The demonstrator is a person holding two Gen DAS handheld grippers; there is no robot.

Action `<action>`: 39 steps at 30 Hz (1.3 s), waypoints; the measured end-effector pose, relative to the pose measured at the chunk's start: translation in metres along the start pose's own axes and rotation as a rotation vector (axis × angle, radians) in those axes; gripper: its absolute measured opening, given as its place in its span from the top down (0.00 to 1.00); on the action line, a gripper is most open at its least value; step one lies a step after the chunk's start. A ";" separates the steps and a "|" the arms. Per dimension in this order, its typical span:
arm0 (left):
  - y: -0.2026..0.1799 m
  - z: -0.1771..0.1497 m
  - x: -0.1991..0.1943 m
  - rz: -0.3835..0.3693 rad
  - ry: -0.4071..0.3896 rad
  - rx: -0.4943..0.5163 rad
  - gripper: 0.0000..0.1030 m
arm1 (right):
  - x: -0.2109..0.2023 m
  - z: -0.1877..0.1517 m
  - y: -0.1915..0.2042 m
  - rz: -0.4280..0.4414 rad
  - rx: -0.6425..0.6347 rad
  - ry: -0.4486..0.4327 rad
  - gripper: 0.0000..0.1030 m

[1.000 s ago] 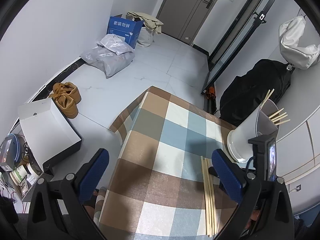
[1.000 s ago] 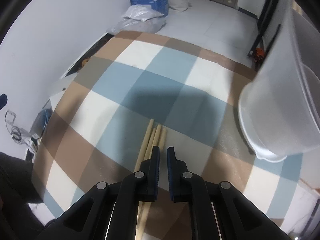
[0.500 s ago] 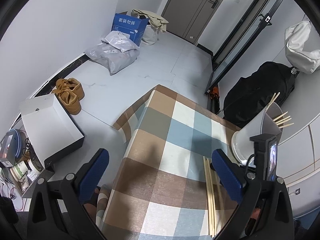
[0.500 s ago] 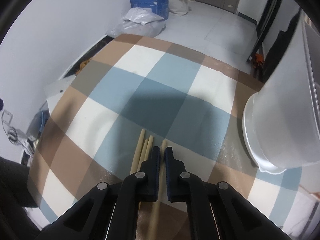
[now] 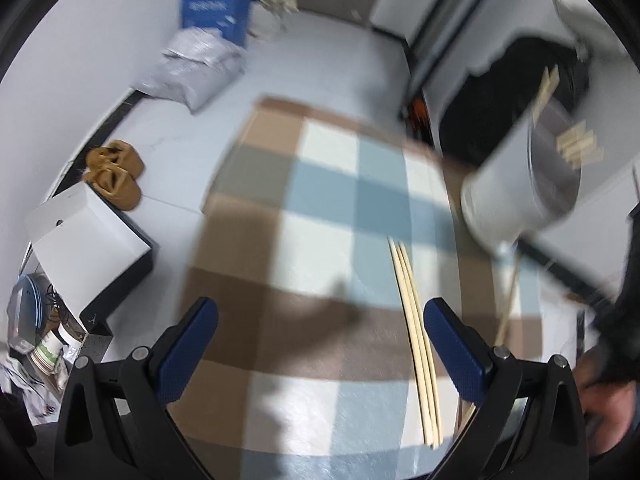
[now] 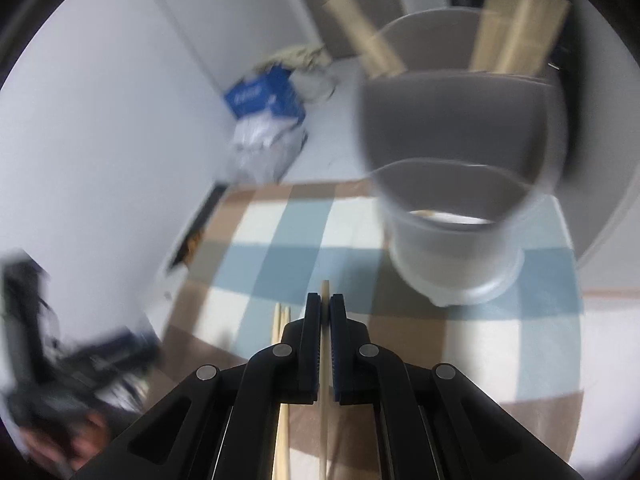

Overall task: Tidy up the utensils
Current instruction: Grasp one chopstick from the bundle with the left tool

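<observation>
My right gripper is shut on one wooden chopstick and holds it lifted, its tip pointing at a translucent white cup that holds several chopsticks. Loose chopsticks lie in a bundle on the checked tablecloth; they also show in the right wrist view. My left gripper is open and empty above the cloth, left of the bundle. The cup shows at the right of the left wrist view. Both views are motion-blurred.
The floor beyond the table holds a blue box, grey bags, brown shoes and a white box. A black bag stands behind the cup.
My right gripper has lifted one chopstick out of the bundle and swung up toward the cup. The left gripper has shifted, staying open.
</observation>
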State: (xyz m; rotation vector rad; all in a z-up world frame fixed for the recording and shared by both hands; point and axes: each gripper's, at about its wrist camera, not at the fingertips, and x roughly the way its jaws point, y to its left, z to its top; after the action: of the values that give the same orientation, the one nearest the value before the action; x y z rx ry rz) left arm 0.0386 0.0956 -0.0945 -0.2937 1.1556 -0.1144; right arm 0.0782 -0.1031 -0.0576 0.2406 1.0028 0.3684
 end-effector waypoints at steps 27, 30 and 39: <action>-0.027 -0.007 0.051 0.246 0.188 0.130 0.05 | -0.073 -0.021 -0.078 0.096 0.249 -0.195 0.97; -0.028 0.001 0.058 0.245 0.188 0.116 0.13 | -0.076 -0.020 -0.077 0.083 0.227 -0.201 0.97; -0.040 0.024 0.068 0.234 0.210 0.149 0.81 | -0.082 -0.014 -0.077 0.083 0.215 -0.226 0.97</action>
State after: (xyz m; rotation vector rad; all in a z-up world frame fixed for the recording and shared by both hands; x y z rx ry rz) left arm 0.0899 0.0447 -0.1342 -0.0134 1.3732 -0.0251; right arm 0.0413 -0.2065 -0.0293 0.5082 0.8109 0.3011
